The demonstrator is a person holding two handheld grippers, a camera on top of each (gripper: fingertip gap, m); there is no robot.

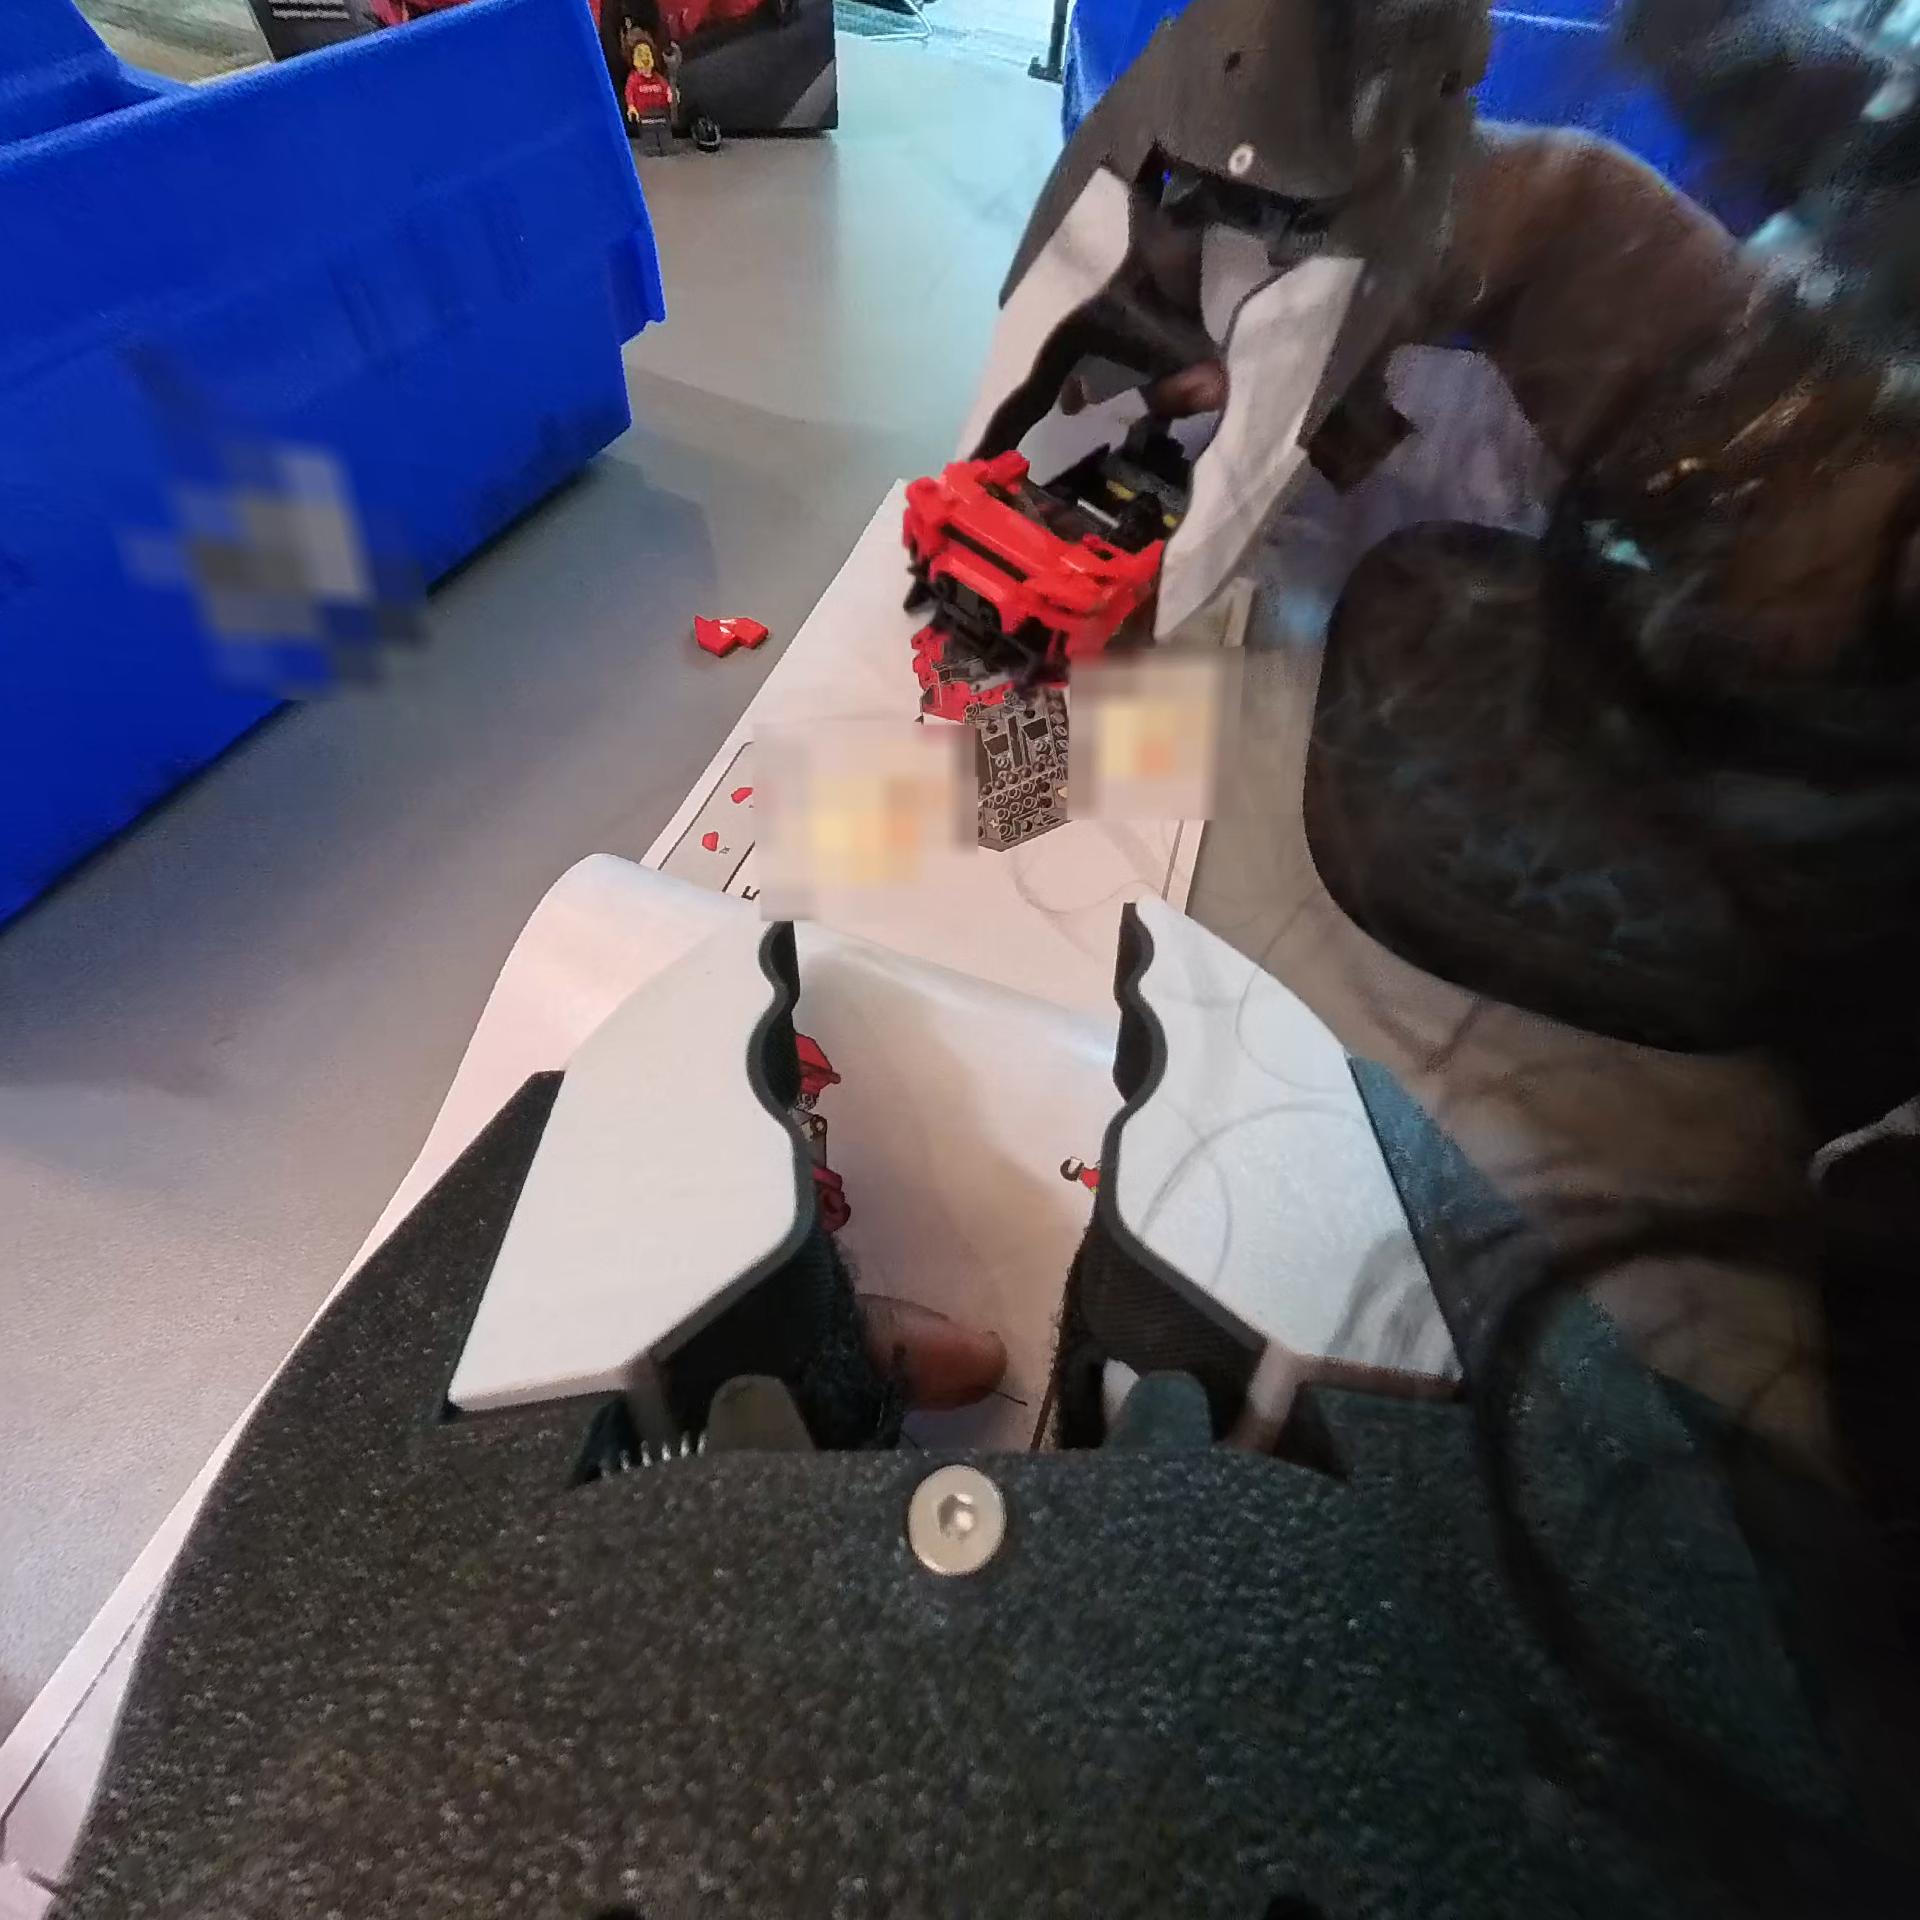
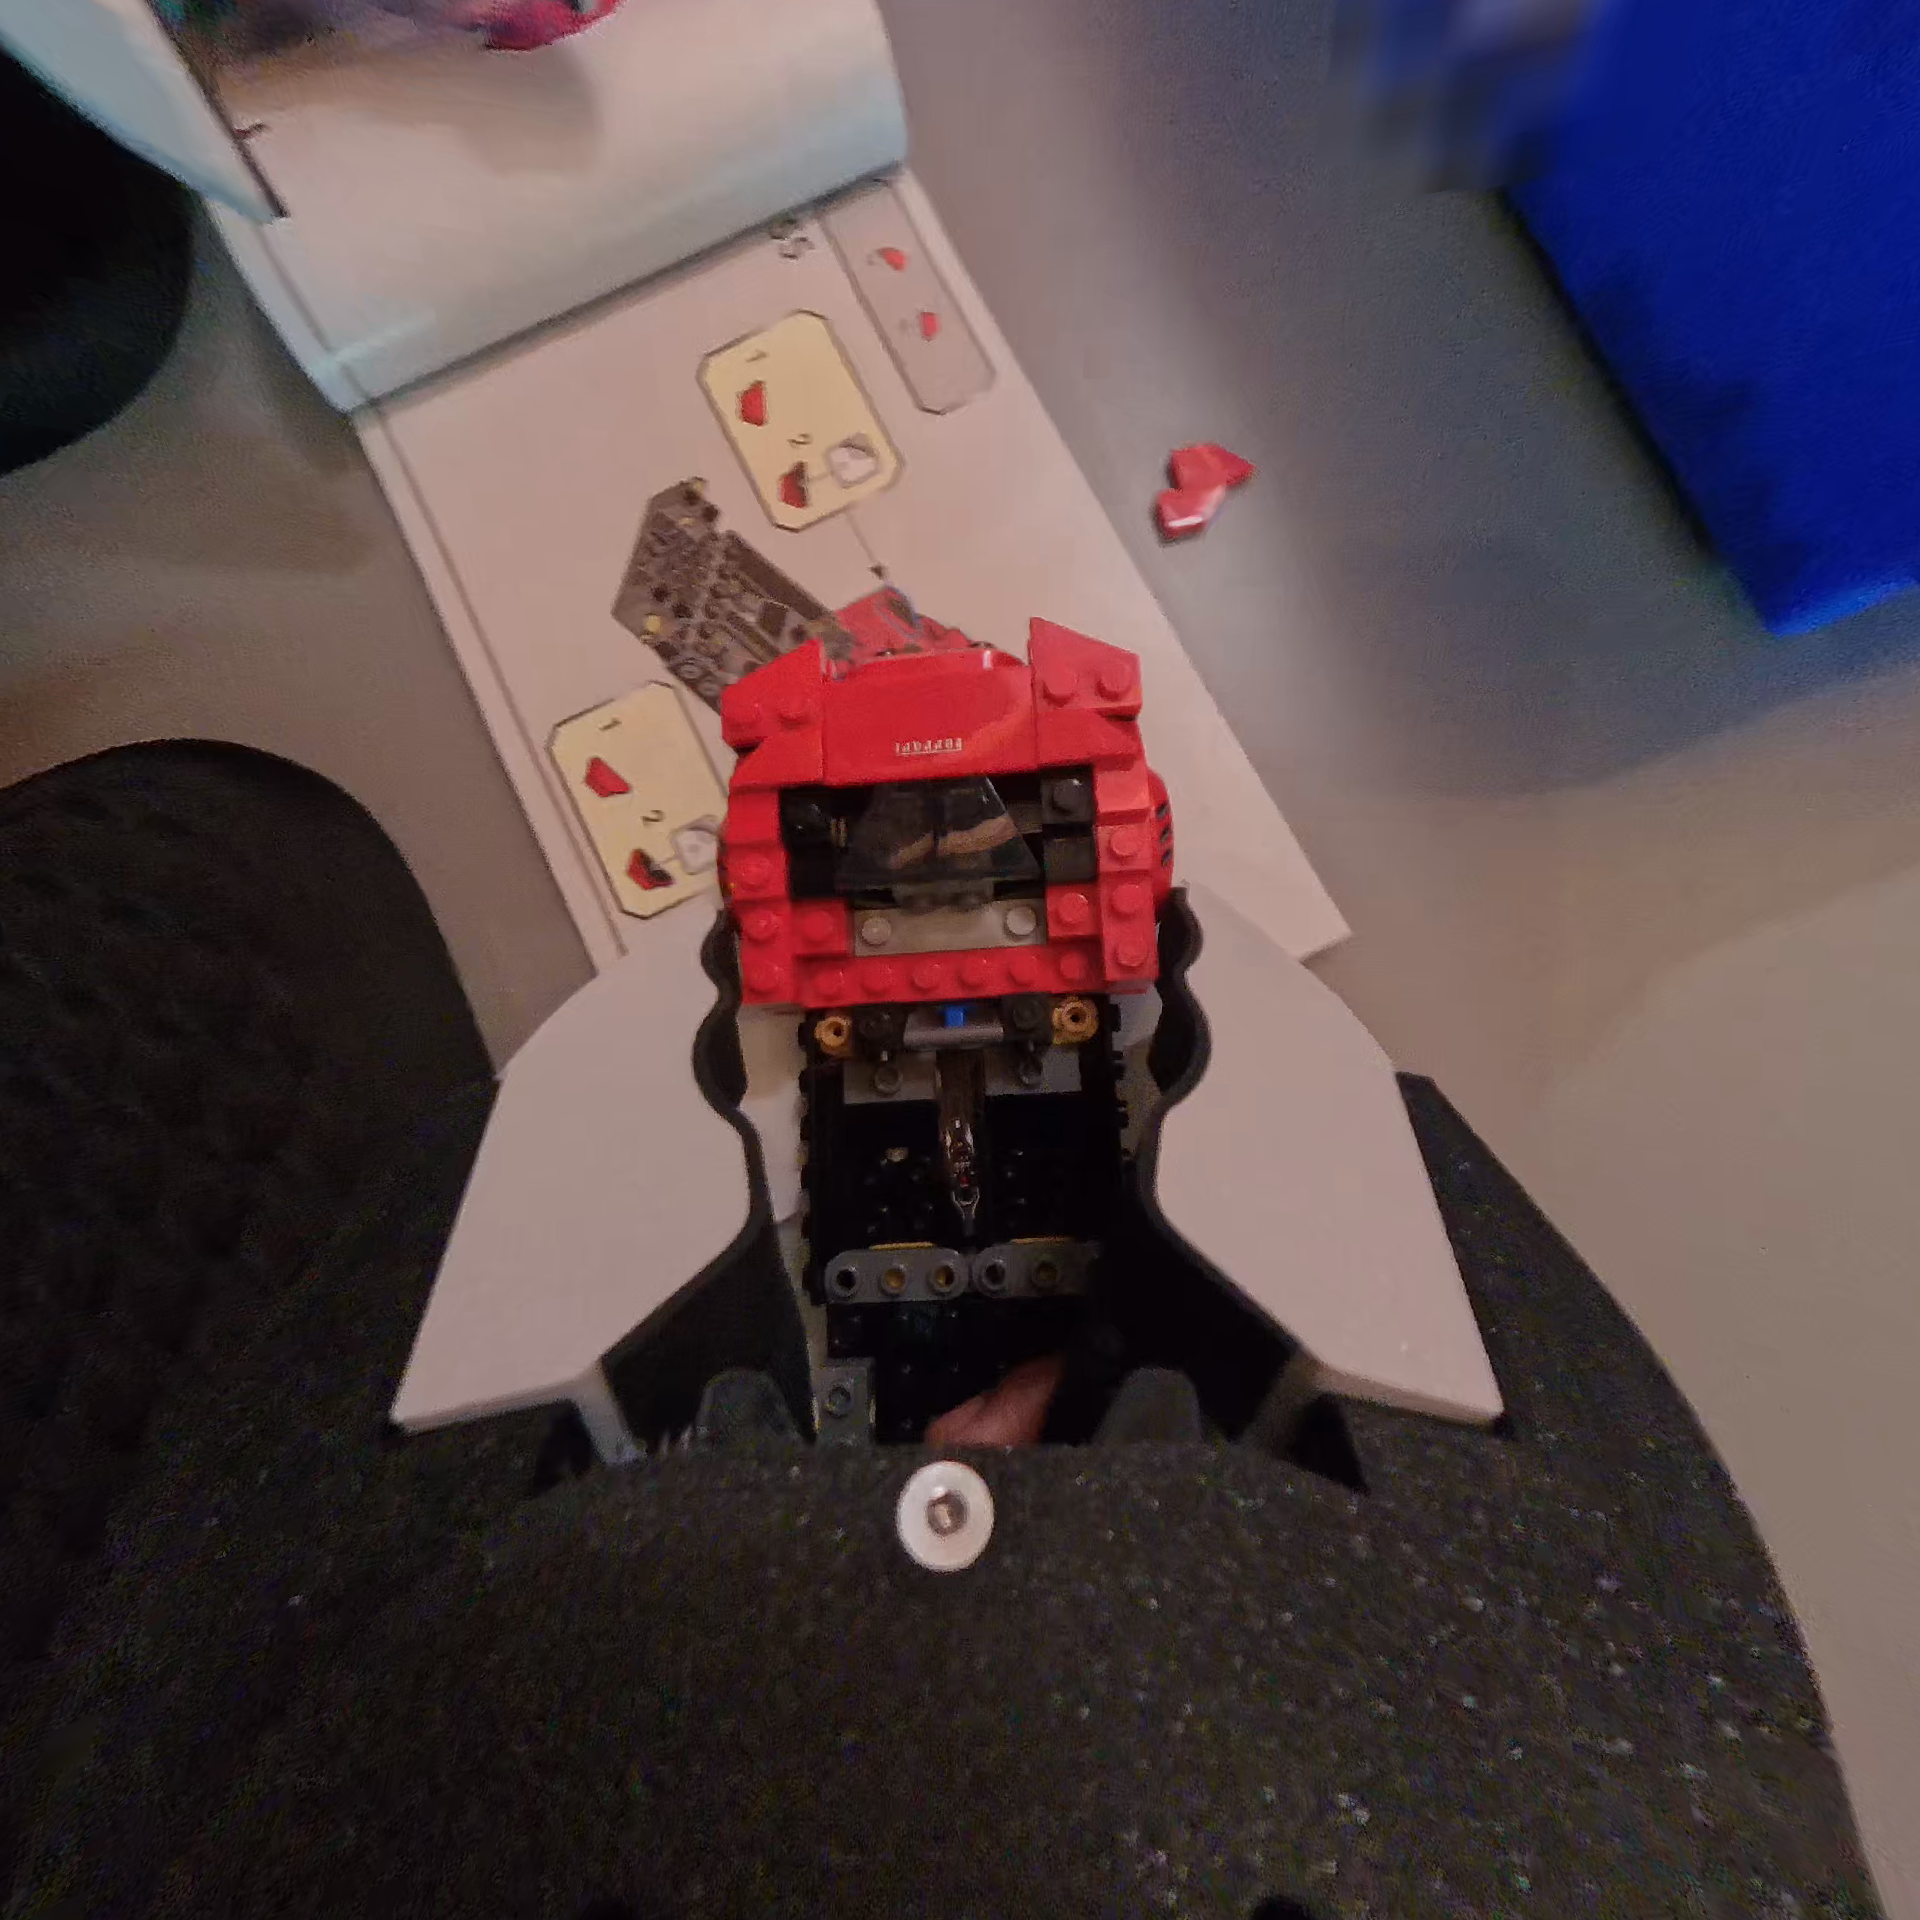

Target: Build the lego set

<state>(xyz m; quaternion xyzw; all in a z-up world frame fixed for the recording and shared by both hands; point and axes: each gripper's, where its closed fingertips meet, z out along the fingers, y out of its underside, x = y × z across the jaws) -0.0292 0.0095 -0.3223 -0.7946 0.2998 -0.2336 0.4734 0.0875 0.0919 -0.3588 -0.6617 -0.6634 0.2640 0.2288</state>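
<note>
A half-built red and black lego car (image 2: 940,883) sits between the white fingers of my right gripper (image 2: 951,997), which is shut on its black chassis and holds it over the open instruction booklet (image 2: 1039,540). In the left wrist view the same car (image 1: 1023,556) shows ahead, held by the right gripper (image 1: 1195,488). My left gripper (image 1: 956,997) is open and empty, low over the booklet's near pages (image 1: 935,1122). Loose red pieces (image 1: 730,632) lie on the grey table left of the booklet; they also show in the right wrist view (image 2: 1200,488).
A large blue bin (image 1: 291,416) stands on the left of the table, and shows at the right in the right wrist view (image 2: 1745,343). A minifigure (image 1: 649,94) stands by a box at the far end. A dark sleeve (image 1: 1579,790) fills the right side.
</note>
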